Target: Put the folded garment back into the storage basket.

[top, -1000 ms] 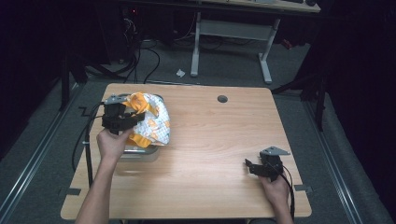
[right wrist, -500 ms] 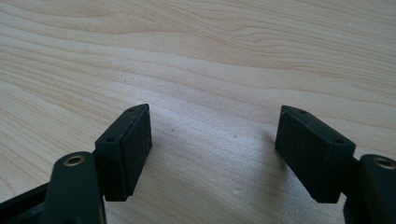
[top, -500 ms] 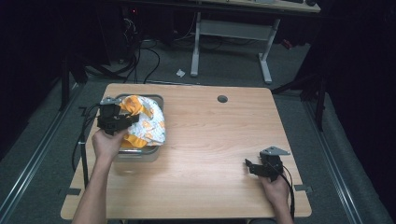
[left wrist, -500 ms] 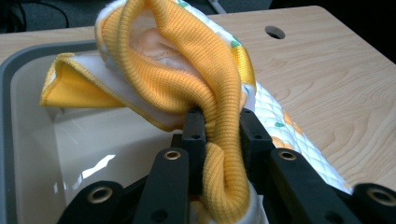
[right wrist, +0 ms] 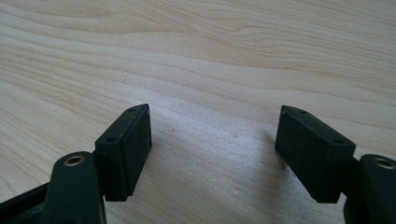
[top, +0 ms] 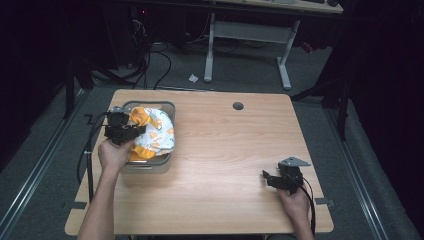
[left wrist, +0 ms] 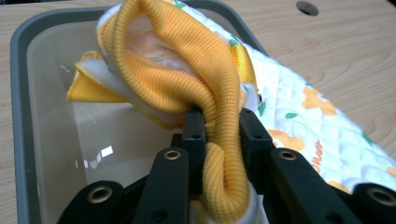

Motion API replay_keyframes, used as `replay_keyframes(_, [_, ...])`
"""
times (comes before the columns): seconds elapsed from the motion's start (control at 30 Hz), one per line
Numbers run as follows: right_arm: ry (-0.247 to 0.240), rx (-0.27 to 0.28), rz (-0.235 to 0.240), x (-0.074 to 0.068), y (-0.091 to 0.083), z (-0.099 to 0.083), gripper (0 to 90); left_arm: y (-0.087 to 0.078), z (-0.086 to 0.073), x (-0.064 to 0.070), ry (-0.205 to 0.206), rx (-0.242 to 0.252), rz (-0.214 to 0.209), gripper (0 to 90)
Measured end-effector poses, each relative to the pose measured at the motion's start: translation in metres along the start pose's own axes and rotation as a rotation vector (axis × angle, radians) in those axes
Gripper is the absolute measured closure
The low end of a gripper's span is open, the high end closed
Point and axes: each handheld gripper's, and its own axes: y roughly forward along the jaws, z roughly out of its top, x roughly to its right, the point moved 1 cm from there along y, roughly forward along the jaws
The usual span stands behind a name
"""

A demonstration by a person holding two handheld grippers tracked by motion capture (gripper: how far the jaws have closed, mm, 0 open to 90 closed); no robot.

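Note:
A white quilted garment [top: 155, 132] with orange flower print and orange ribbed trim [left wrist: 205, 74] lies partly in a grey bin [top: 150, 167] at the table's left. My left gripper [top: 121, 131] is shut on the orange ribbed cuff [left wrist: 223, 154], holding it over the bin's left side; the printed cloth [left wrist: 317, 126] drapes over the bin's right rim. Low over the bare wood near the table's front right, my right gripper [top: 267, 179] stands open with nothing between its jaws [right wrist: 212, 144].
The wooden table [top: 230, 150] has a round cable hole [top: 238, 106] at the back centre. The bin's inside [left wrist: 84, 154] is bare on its left half. Beyond the table stand a desk frame [top: 247, 40] and cables on the floor [top: 150, 60].
My left gripper has pulled the garment leftward and down, so more cloth sits inside the bin. The right gripper has stayed put.

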Motion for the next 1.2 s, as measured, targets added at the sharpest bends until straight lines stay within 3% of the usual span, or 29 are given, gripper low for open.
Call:
replay_keyframes(0.2, [0.002,0.000,0.000,0.000,0.000,0.000,27.3,0.012,-0.001,-0.002,0.011,-0.030,0.028,75.9])
replay_keyframes(0.47, [0.002,-0.001,0.000,0.000,0.000,0.000,27.4,0.033,-0.004,-0.003,0.044,-0.106,0.113,75.6])
replay_keyframes(0.6, [0.002,-0.001,0.000,0.000,0.000,0.000,27.3,0.035,-0.003,0.000,0.062,-0.111,0.148,75.3])
replay_keyframes(0.77, [0.001,0.000,0.000,0.000,0.000,0.000,27.3,0.036,-0.003,-0.002,0.036,-0.130,0.174,69.1])
replay_keyframes(0.97, [0.000,0.000,0.000,0.000,0.000,0.000,27.3,0.033,-0.004,-0.003,0.024,-0.120,0.237,51.6])
replay_keyframes(1.2, [0.000,0.000,0.000,0.000,0.000,0.000,27.3,0.021,0.000,0.005,0.018,-0.038,0.218,46.0])
